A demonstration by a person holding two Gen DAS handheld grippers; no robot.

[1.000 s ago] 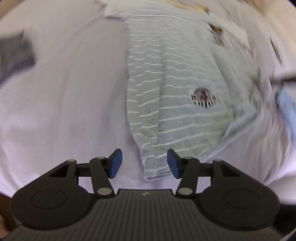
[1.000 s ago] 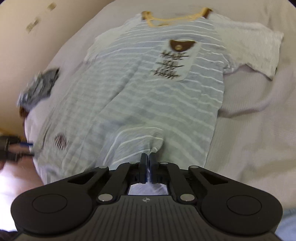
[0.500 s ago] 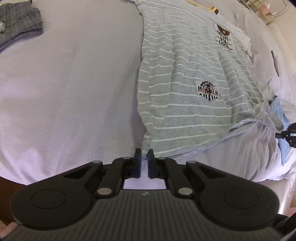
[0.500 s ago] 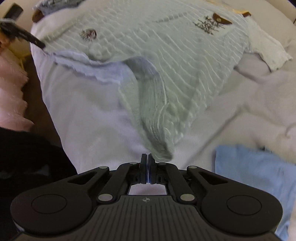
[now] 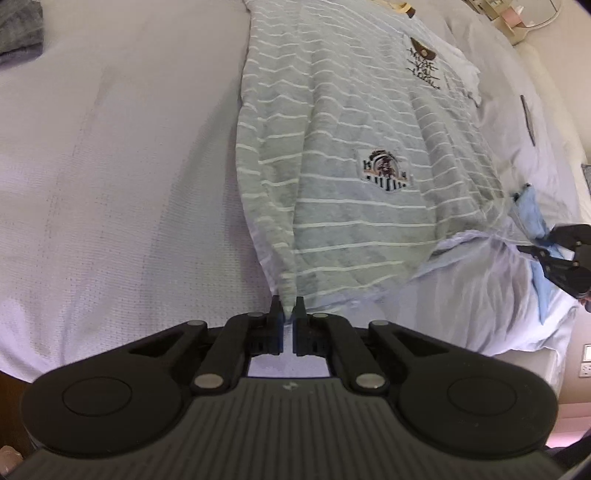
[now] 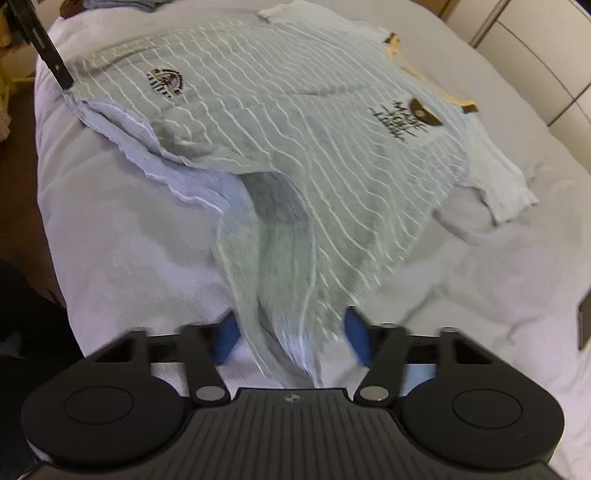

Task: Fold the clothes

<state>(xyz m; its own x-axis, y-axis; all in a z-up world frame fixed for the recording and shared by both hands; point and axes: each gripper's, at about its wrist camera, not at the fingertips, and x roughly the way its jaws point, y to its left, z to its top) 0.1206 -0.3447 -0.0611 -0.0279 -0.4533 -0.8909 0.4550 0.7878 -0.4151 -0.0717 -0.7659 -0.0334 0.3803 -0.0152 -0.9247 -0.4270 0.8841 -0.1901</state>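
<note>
On the bed (image 5: 110, 184), covered by a pale textured sheet, we recorded a grey striped T-shirt (image 5: 332, 147) spread nearly flat, collar toward the far end and hem toward us. A folded dark grey garment (image 5: 18, 29) sat at the far left corner of the left wrist view, well apart from the shirt. A light blue cloth (image 5: 532, 206) lay just beside the shirt's right hem corner, near the mattress edge. A thin dark object (image 5: 526, 118) rested on the sheet to the right of the shirt. Nothing lay on top of the shirt itself.

We noted the left tool (image 5: 288, 314) with its fingers pinched together on the left hem corner of the shirt; the fabric ran straight up out of the fingertips. In the right wrist view this tool appeared as a dark bar at the upper left, meeting the same corner.

We noted the right tool (image 6: 291, 336) with its blue pads (image 6: 227, 338) spread apart, having just been opening. The right hem corner of the shirt drooped in a loose fold between the pads, touching neither as far as motion blur allowed us to judge.
</note>
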